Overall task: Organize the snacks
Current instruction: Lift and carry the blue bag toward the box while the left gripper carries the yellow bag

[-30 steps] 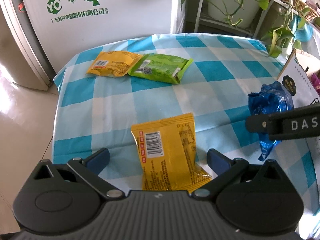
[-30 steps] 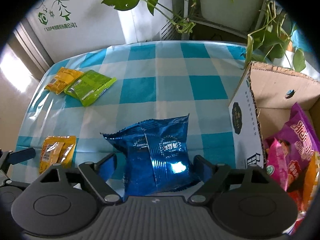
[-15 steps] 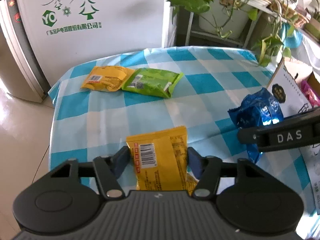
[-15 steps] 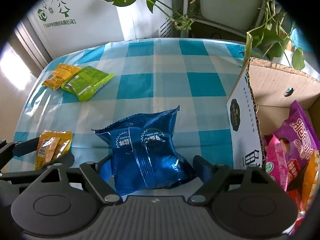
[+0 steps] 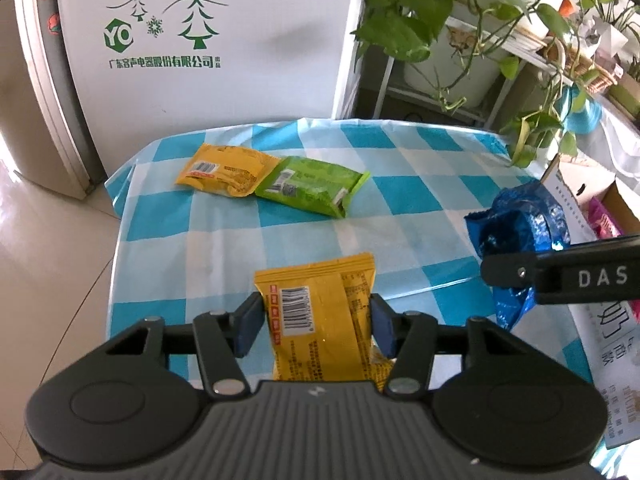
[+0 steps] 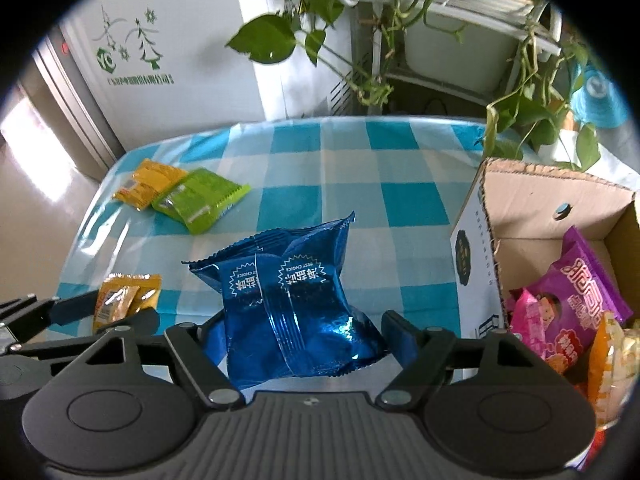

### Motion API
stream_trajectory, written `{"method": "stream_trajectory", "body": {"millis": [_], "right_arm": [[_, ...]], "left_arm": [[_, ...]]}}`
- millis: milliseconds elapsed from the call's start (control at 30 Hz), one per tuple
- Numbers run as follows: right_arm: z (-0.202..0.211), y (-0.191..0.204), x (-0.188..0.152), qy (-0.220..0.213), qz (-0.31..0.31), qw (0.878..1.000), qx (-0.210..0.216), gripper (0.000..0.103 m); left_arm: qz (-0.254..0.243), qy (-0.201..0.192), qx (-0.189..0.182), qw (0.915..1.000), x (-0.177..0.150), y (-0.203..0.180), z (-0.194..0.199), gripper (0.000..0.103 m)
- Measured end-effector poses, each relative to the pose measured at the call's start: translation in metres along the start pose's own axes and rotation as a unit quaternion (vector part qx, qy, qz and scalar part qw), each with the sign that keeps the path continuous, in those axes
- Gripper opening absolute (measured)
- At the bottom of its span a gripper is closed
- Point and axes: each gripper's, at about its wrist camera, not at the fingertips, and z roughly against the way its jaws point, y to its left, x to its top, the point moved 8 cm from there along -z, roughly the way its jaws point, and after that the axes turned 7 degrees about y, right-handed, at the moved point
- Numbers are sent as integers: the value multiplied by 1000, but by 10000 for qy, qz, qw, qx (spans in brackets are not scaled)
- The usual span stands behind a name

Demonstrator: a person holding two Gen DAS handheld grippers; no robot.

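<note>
Since a second ago: left tool (image 5: 316,324) went from spread to pinching the yellow pack (image 5: 320,320), jaws closing. Right tool (image 6: 300,336) narrowed, jaws closing around the blue pack (image 6: 292,304), now lifted off the desk (image 6: 360,168). Checked blue cloth; another yellow pack (image 5: 224,170) and green pack (image 5: 312,192) touching at far left; box (image 6: 520,216) of snacks right. White appliance (image 5: 224,40) and plants (image 5: 404,12) behind.
</note>
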Motion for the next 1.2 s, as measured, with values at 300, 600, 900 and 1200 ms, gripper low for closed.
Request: {"method": "stream_trajectory", "body": {"millis": [300,600,900,1200], "right_arm": [[32,-2,0,-415,-99,9991,22,83],[58,1,-10,-713,-146,9973,139,83],[61,3,-6,-794,4,9967,183,83],[94,-17,5,-1274,-129,9916,187,83]], "left_arm": [[82,-179,-13,9998,3,0,10,55],[225,-419,-1,9989,5,2,23,55],[323,-525,17,9981,3,4,27,55],[13,-750,-168,9970,11,-24,42,55]]}}
